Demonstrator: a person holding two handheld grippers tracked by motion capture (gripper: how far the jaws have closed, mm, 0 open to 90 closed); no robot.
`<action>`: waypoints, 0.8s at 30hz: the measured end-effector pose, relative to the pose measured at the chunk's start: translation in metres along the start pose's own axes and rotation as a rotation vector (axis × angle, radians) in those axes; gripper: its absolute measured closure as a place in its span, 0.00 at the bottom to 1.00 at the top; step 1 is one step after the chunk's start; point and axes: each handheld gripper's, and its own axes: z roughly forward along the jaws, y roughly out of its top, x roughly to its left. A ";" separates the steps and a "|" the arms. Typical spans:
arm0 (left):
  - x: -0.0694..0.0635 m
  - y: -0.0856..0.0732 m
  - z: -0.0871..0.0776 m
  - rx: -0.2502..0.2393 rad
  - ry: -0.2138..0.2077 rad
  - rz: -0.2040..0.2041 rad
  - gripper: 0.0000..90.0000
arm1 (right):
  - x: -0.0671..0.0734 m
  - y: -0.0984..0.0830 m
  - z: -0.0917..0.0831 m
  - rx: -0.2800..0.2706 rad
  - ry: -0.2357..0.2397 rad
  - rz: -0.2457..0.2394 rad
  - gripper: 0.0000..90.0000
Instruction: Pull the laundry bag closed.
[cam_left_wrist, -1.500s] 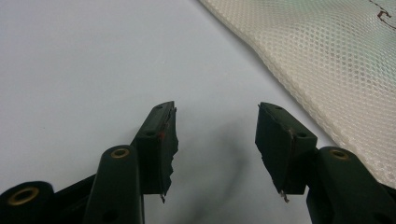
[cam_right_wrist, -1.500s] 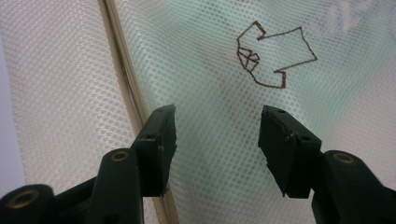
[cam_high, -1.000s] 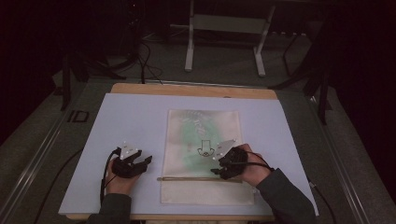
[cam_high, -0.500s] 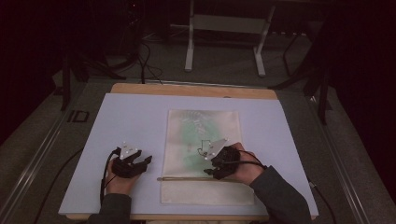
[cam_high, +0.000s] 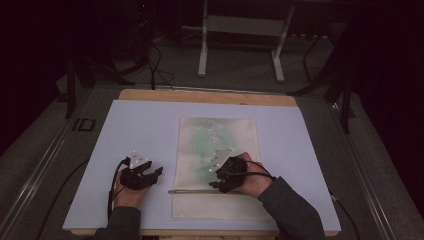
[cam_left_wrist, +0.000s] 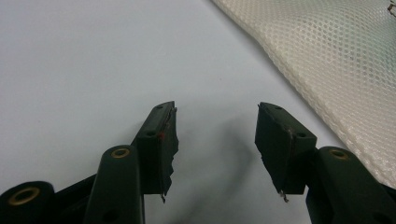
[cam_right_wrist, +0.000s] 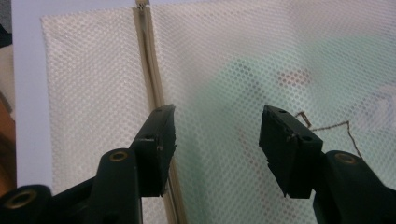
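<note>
Item: mesh bag (cam_high: 217, 167), pale, flat on the table (cam_high: 145, 125), right of centre, long side running away from the person. Something green shows through the mesh in its upper half. A zipper (cam_right_wrist: 154, 88) crosses the bag near the person's end; the zipper pull cannot be made out.

Left claw (cam_left_wrist: 215, 140): jaws apart, holding nothing, hovering low over bare table just beside the bag's left edge.

Right claw (cam_right_wrist: 217, 149): jaws apart, holding nothing, poised over the mesh with one jaw above the zipper line and the other over the green patch. In the high view the right claw (cam_high: 225, 176) sits on the bag just beyond the zipper.

Also noted: a thin wire or thread (cam_right_wrist: 336, 126) lying on the mesh beside the right jaw.

Risks, as judged:
- Closing here would likely pinch loose mesh instead of the zipper, since the jaws straddle fabric.
- The wire could snag a jaw and drag.
- With the left claw off the bag, any pull by the right claw may slide the whole bag across the smooth table.
</note>
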 end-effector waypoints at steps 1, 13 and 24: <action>0.000 0.000 0.000 0.000 0.000 0.000 0.53 | 0.001 0.002 0.000 -0.002 0.001 -0.004 0.51; 0.000 0.000 0.001 0.007 -0.001 0.002 0.53 | 0.001 0.012 0.002 -0.012 0.004 -0.021 0.51; -0.001 0.000 0.000 0.000 -0.001 0.010 0.53 | 0.001 0.019 0.007 -0.010 0.013 -0.029 0.49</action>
